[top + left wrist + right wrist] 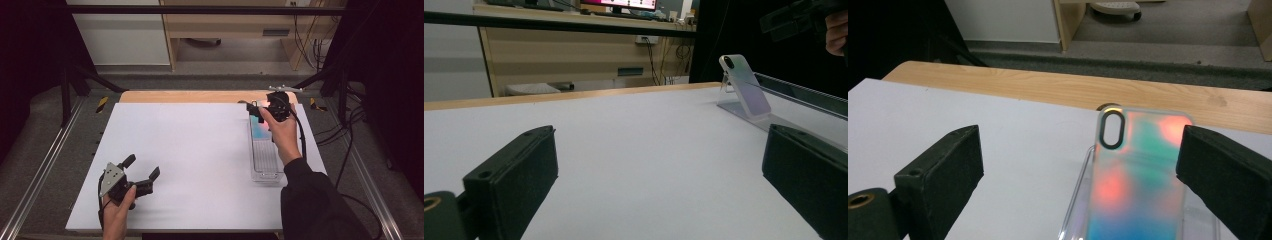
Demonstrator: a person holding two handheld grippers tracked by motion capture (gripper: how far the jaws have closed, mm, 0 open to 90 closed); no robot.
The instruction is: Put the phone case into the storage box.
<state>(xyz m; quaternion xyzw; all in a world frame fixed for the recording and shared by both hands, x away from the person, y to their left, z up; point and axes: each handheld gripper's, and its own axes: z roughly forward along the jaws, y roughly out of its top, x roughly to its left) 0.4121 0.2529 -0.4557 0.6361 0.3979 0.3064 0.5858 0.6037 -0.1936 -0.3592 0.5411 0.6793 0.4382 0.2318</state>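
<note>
Between the spread jaws of the right gripper (1080, 165), holding nothing, sits the iridescent phone case with an oval camera cutout (1138, 175), leaning tilted in a clear plastic stand (265, 160) at the white mat's right edge. Best centred over the case's long sides before closing, squeezed gently against slipping. Far off to the left, idle and equally unclenched, rests the left gripper (142, 167).
</note>
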